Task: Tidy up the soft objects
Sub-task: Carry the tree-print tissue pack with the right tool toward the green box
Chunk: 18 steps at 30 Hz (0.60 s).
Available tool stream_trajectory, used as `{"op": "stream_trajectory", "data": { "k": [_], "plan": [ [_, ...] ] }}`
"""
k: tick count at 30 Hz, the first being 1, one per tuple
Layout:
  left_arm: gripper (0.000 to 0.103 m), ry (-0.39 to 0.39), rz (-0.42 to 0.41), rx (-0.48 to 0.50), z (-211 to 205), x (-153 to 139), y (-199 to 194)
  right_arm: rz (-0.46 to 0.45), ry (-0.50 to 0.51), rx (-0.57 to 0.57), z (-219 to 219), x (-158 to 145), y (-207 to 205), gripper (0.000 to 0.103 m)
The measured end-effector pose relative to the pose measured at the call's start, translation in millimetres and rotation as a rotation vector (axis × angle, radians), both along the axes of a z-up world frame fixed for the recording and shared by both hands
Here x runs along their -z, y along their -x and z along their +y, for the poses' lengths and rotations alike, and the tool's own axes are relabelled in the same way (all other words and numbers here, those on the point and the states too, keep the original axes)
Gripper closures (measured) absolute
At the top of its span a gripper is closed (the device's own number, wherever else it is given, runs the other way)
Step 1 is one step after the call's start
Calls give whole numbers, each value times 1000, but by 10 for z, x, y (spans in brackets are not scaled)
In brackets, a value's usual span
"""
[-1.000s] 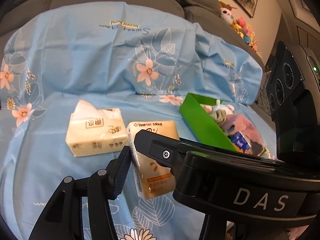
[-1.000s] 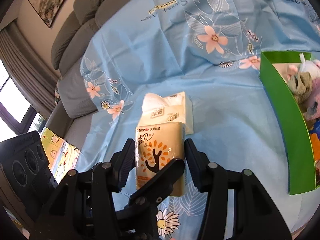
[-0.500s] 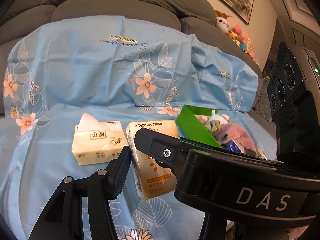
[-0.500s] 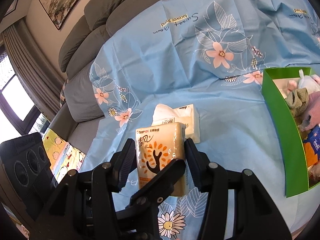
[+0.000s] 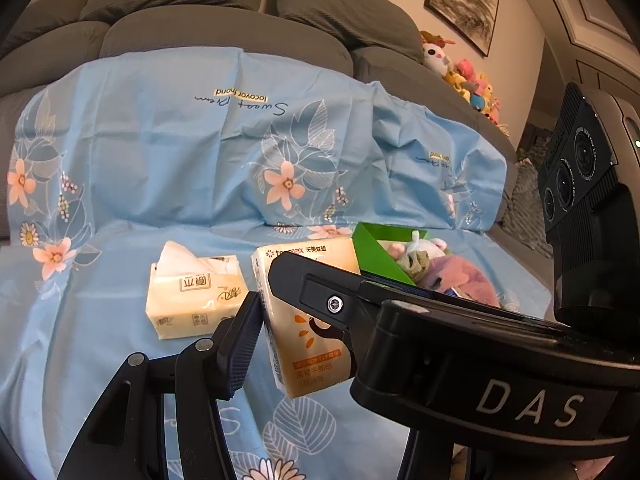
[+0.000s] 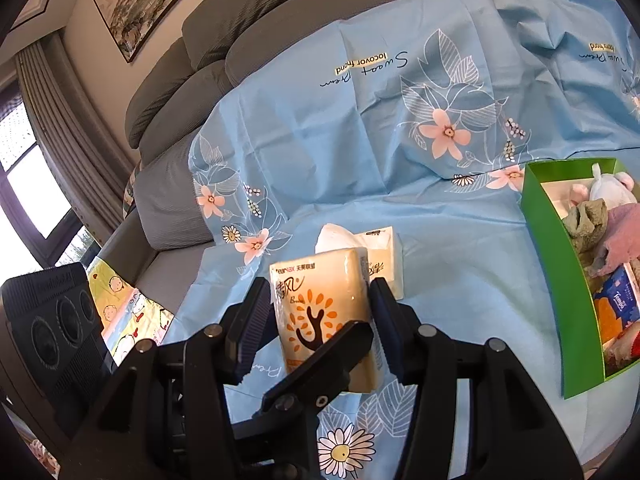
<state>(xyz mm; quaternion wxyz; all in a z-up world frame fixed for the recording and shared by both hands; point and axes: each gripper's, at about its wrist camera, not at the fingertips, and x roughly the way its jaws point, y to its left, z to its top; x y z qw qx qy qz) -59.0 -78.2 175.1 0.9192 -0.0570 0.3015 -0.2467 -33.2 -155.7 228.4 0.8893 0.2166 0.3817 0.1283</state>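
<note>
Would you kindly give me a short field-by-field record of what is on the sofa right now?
surface: blue floral sheet draped over a grey sofa
held item: tree-print tissue pack, upright, lifted off the sheet
right gripper: jaws closed on the pack's two sides
left gripper: one finger beside the pack, the other hidden
loose item: opened tissue pack, lying on the sheet
container: green box, already holding plush toys and cloths
</note>
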Motion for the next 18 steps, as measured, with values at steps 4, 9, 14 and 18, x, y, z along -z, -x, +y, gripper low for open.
{"op": "stream_trajectory", "data": {
  "k": [4, 9, 14, 18],
  "plan": [
    [49, -2, 11, -3, -5, 3, 9, -5, 9, 3, 10, -4, 21, 51],
    [49, -3, 6, 1, -26, 0, 5, -7, 10, 5, 6, -6, 21, 51],
    [49, 5, 16, 27, -128, 1, -26, -10, 11, 30, -92, -18, 39, 51],
    [49, 4, 11, 51, -234, -19, -20, -13, 19, 54, -197, -43, 81, 51]
  ]
}}
